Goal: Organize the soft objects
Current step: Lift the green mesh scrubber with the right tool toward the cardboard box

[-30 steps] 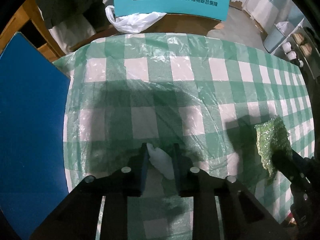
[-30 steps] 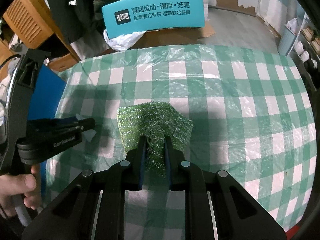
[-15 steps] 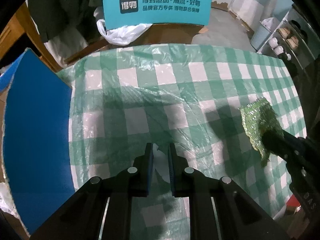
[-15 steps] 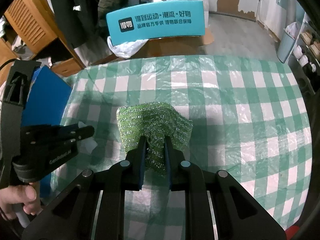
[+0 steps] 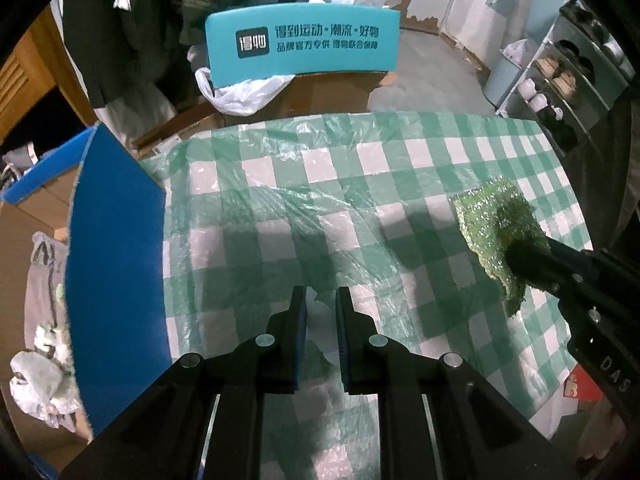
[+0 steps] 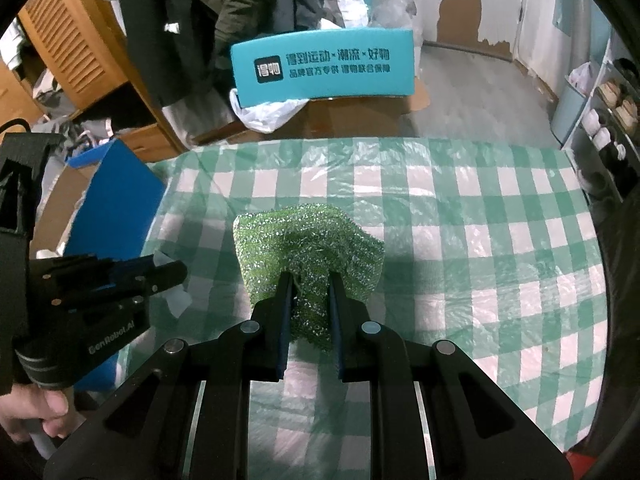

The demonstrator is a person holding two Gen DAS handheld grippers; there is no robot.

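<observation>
Where pinched: glittery, crumpled green scourer (image 6: pixel 308 248)

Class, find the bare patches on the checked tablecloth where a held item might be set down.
The checked tablecloth is bare from the green sparkly cloth to its far and right edges. The blue board crowds its left edge.

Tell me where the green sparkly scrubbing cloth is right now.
The green scrubbing cloth is pinched in the right gripper, held above the checked tablecloth; in the left wrist view it hangs at the right edge.
</observation>
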